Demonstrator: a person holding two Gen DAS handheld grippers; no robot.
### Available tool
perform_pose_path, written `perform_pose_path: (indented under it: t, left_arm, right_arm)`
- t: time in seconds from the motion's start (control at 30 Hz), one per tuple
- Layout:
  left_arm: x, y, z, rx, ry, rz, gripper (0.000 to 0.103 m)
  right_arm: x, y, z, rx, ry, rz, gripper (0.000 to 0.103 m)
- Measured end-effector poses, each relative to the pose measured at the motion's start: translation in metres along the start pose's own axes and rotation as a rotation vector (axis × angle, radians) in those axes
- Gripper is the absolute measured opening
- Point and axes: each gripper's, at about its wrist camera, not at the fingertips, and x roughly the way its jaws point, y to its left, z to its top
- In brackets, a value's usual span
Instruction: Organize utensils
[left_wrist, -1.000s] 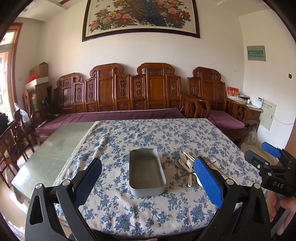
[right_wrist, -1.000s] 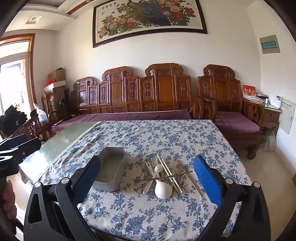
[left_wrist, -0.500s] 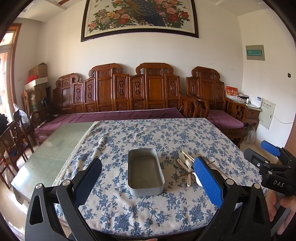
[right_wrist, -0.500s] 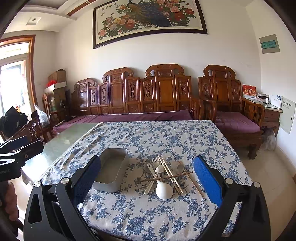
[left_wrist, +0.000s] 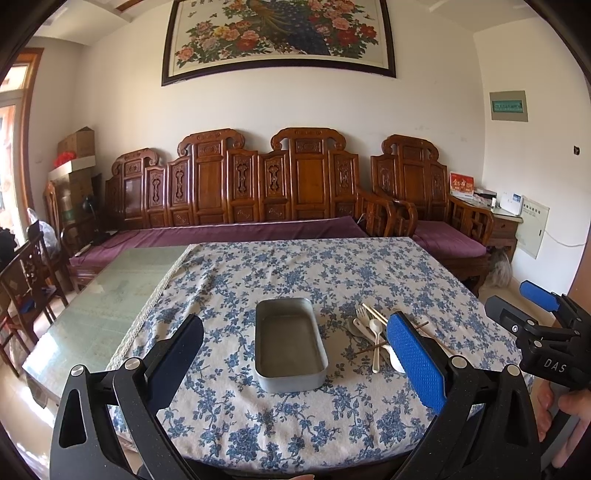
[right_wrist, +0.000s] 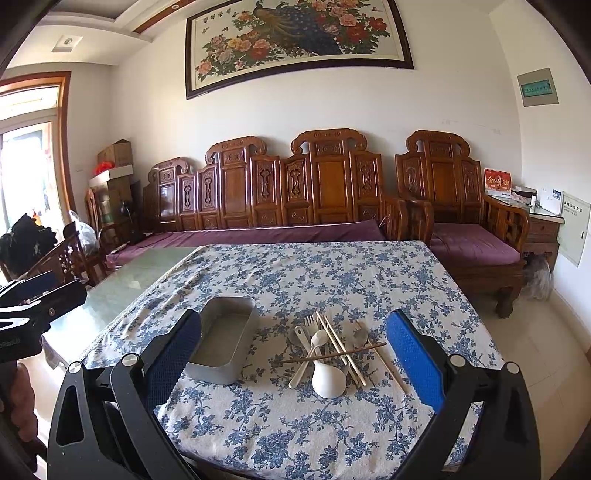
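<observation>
Nearest, the left gripper and right gripper both hang spread wide and empty over the table's near edge, while beyond them the metal tin sits bare beside the untouched utensil pile on the floral tablecloth, so seemingly all the sorting remains.

Matt grey metal tin; printed cotton-like cloth (soft, slightly wrinkled); glossy white plastic spoon; pale wooden chopsticks; textured blue rubbery pads; polished carved wood bench.
</observation>
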Motion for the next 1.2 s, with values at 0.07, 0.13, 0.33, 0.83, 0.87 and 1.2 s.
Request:
perform_pose_path:
  t: [0.07, 0.13, 0.33, 0.83, 0.87, 1.2]
  left_arm:
    - [0.0000, -0.0005, 0.0004, 0.002, 0.000, 0.002, 0.096]
    - [0.0001, -0.0005, 0.0002, 0.002, 0.000, 0.002, 0.097]
    - [-0.0001, -0.0010, 0.0000, 0.003, -0.002, 0.003, 0.096]
    - [-0.0002, -0.0015, -0.0002, 0.003, -0.003, 0.003, 0.096]
    - [0.0001, -0.0011, -0.0001, 0.003, -0.003, 0.003, 0.096]
    - [-0.0001, -0.0026, -0.0001, 0.006, -0.002, 0.002, 0.096]
  right_arm:
    - [0.0000, -0.0005, -0.0008, 0.000, 0.000, 0.000, 0.101]
    - [0.0002, -0.0007, -0.0011, 0.000, 0.000, -0.001, 0.101]
    - [-0.0001, -0.0008, -0.0012, 0.000, -0.001, 0.000, 0.101]
    - [-0.0003, -0.0011, -0.0013, 0.002, -0.003, 0.001, 0.101]
    - [-0.0008, -0.0002, -0.0001, 0.002, -0.002, 0.001, 0.101]
    - [-0.0007, -0.0009, -0.0009, 0.003, -0.003, 0.001, 0.101]
